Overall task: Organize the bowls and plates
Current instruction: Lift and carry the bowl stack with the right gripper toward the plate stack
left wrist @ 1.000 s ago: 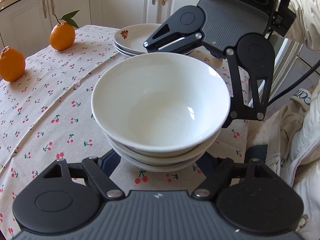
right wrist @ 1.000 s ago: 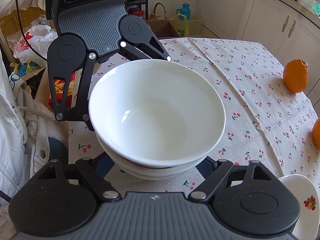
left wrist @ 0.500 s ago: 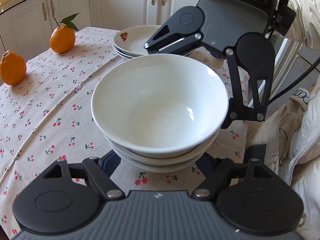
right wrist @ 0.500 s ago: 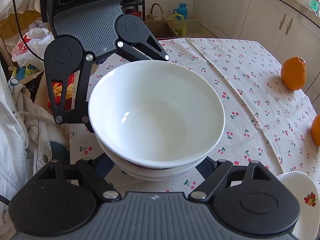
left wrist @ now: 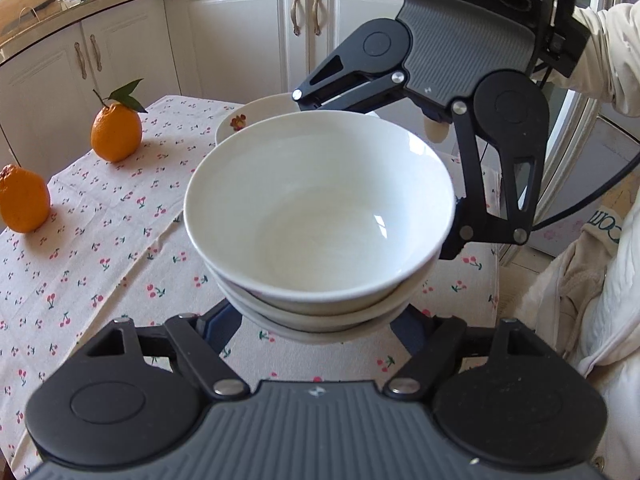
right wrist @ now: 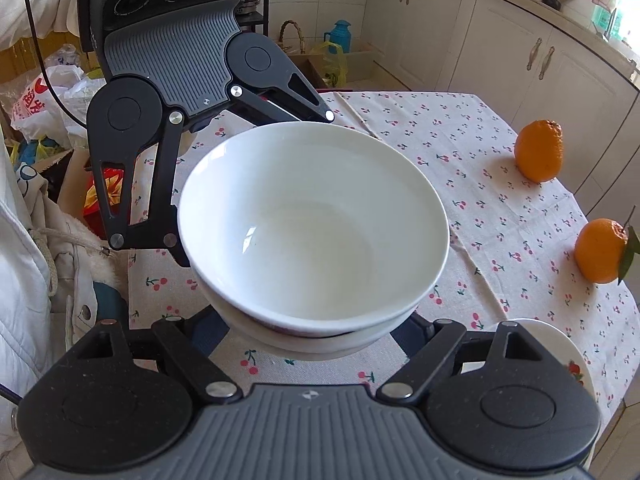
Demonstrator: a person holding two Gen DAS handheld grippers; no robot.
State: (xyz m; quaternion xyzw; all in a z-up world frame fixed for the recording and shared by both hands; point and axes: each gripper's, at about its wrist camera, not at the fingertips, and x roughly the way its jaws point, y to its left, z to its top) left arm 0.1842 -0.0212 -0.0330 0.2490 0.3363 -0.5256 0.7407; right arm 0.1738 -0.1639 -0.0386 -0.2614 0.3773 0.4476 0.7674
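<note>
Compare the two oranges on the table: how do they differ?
The leafy orange keeps a stem with green leaves; the bare orange shows none. The leafy orange looks smooth and rounded, while the bare orange looks lumpier, with a puckered top. The leafy orange sits closer to the stacked plates. Both are bright orange and rest on the cherry-print tablecloth.

Each gripper is built of matte black linkage arms pinned with silver screws to round black pivot discs, set on a ribbed grey housing. The right gripper (left wrist: 404, 168) is topped by a black block with three round recesses and a pink-and-white label; a black cable (left wrist: 588, 196) is attached. A white quilted sleeve (left wrist: 608, 56) is worn.
</note>
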